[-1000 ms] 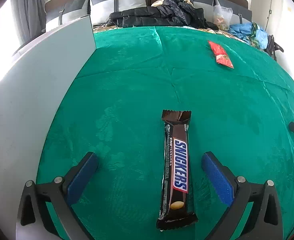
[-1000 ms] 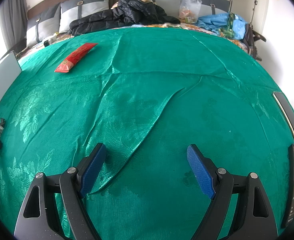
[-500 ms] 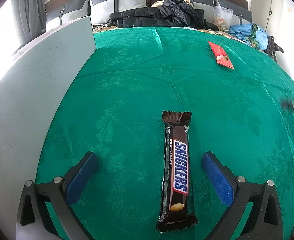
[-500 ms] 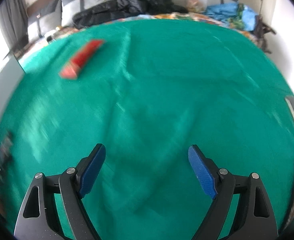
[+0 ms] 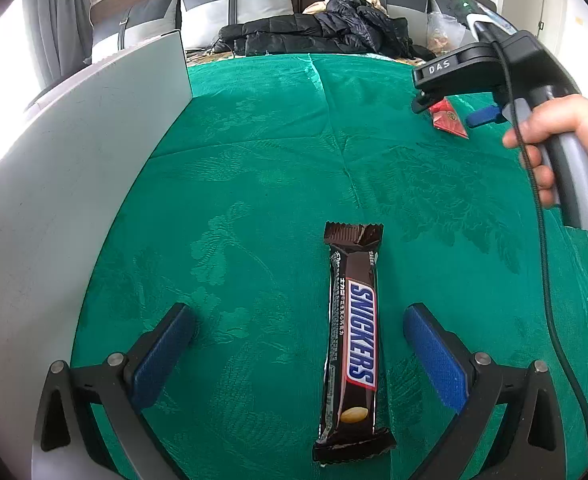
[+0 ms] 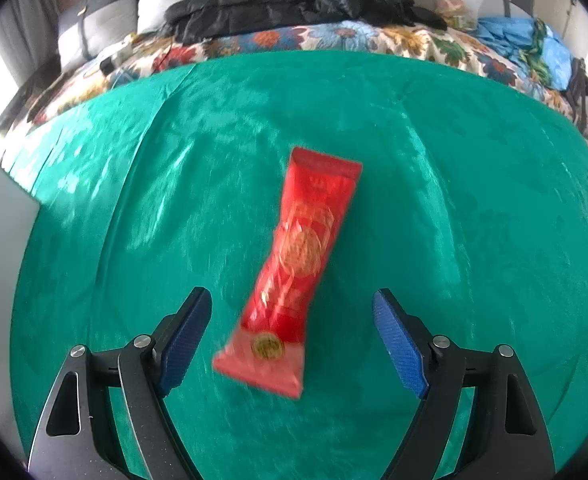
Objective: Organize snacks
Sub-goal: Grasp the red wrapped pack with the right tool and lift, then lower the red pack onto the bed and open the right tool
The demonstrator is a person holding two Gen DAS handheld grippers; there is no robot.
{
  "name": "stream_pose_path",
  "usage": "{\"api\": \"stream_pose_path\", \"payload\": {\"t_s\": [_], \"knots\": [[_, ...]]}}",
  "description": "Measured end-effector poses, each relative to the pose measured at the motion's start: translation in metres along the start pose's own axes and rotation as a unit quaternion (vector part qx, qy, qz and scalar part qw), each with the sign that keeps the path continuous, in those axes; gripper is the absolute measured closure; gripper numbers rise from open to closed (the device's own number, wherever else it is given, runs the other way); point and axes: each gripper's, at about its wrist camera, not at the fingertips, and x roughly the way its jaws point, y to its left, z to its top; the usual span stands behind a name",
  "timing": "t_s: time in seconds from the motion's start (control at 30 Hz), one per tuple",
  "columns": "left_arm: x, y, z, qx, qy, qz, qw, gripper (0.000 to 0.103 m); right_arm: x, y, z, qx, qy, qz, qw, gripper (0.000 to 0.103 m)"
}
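The green cloth (image 5: 254,168) is shiny and silky, with leaf shapes woven into it and a few soft creases. The Snickers bar (image 5: 352,344) has a glossy brown plastic wrapper with crimped ends. The red snack pack (image 6: 298,264) looks like shiny foil with gold print. Each claw, left (image 5: 298,344) and right (image 6: 292,336), has matt black plastic arms, small metal screws and ribbed blue pads (image 5: 434,356). The white board (image 5: 54,184) looks smooth and dull.
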Motion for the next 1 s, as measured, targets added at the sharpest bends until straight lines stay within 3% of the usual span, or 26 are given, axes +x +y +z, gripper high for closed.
{"api": "stream_pose_path", "payload": {"t_s": [0.03,0.07,0.27,0.47,0.6,0.77,0.9,1.0], "knots": [[0.000,0.000,0.000,0.000,0.000,0.000,1.0000,0.000,0.002,0.001,0.000,0.002,-0.001,-0.004,1.000,0.046],[0.000,0.000,0.000,0.000,0.000,0.000,1.0000,0.000,0.001,0.002,0.000,-0.004,-0.006,-0.020,1.000,0.077],[0.001,0.000,0.001,0.000,0.000,0.000,1.0000,0.000,-0.023,-0.003,-0.017,-0.005,-0.021,0.012,1.000,0.077],[0.001,0.000,0.001,0.000,0.000,0.000,1.0000,0.000,-0.074,-0.021,-0.081,-0.024,-0.016,0.090,0.996,0.077],[0.001,0.000,0.001,0.000,0.000,0.000,1.0000,0.000,-0.105,-0.032,-0.148,-0.061,-0.014,0.070,0.996,0.077],[0.001,0.000,0.001,0.000,0.000,0.000,1.0000,0.000,-0.135,-0.042,-0.213,-0.045,-0.056,0.049,0.996,0.077],[0.001,0.000,0.001,0.000,0.000,0.000,1.0000,0.000,-0.129,-0.036,-0.226,-0.065,-0.066,0.030,0.995,0.074],[0.000,0.000,0.001,0.000,0.000,0.000,1.0000,0.000,-0.118,-0.033,-0.227,-0.087,-0.077,0.006,0.993,0.061]]}}
